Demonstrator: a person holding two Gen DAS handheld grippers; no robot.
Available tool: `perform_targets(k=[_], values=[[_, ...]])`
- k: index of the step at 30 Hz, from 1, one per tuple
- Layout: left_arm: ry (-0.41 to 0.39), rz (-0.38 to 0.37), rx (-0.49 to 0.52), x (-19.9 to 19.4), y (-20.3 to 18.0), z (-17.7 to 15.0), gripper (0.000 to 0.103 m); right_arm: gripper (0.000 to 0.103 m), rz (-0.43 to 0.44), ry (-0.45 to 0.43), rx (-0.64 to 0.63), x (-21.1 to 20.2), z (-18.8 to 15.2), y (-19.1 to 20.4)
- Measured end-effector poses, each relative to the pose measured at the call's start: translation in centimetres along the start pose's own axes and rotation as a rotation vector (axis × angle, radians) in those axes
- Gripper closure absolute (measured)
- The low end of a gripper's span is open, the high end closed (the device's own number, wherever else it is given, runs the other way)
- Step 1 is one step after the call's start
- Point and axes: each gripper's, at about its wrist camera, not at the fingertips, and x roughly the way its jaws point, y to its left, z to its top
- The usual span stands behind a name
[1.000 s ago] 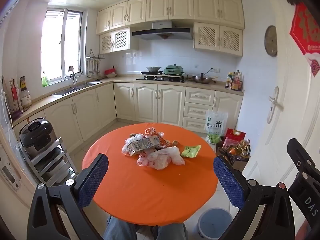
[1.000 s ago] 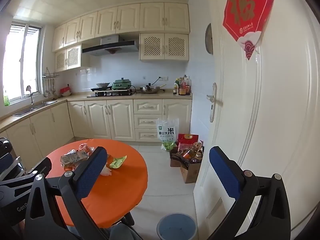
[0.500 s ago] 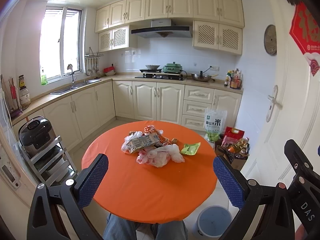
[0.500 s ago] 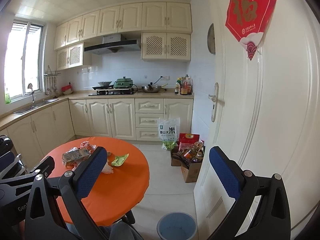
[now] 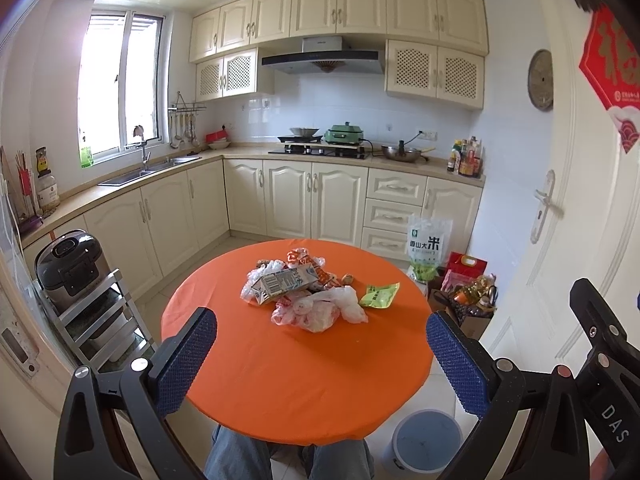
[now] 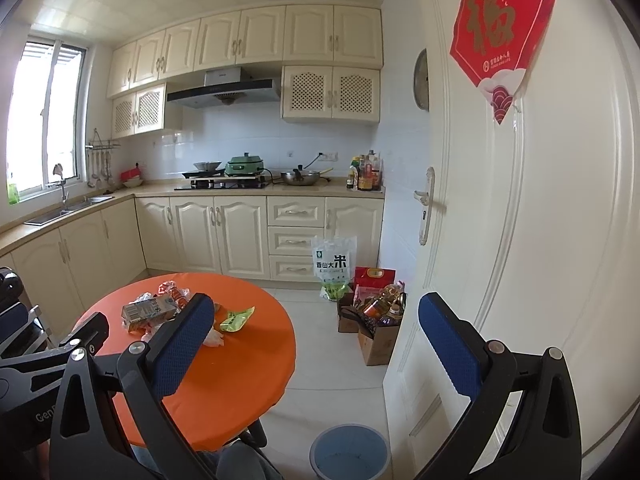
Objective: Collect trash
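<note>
Hovering spread wide and empty, the left tongs (image 5: 320,354) face the trash pile (image 5: 304,294) ahead on the orange bench (image 5: 288,380). The right tongs (image 6: 316,340), equally agape, have the blue bin (image 6: 350,454) below them.

Trash pile (image 5: 306,294) on orange table (image 5: 280,380) — left gripper (image 5: 320,360) fingers (image 5: 186,356) apart.

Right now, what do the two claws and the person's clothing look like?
Each claw, left and right, has two black angled fingers with silver screws, tipped by blue dimpled pads. In the left view the neighbouring tool's body shows white letters "DAS" and a red screw. The person's knees are in blue jeans. No cables are visible.
</note>
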Motion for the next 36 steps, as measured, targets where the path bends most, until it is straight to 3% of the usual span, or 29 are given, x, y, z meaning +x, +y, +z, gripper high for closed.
perform_targets(k=[36], values=[[-0.011, 0.016, 0.001, -0.31, -0.04, -0.35, 0.001, 0.0, -0.006, -0.008, -0.005, -0.36, -0.06, 0.37]])
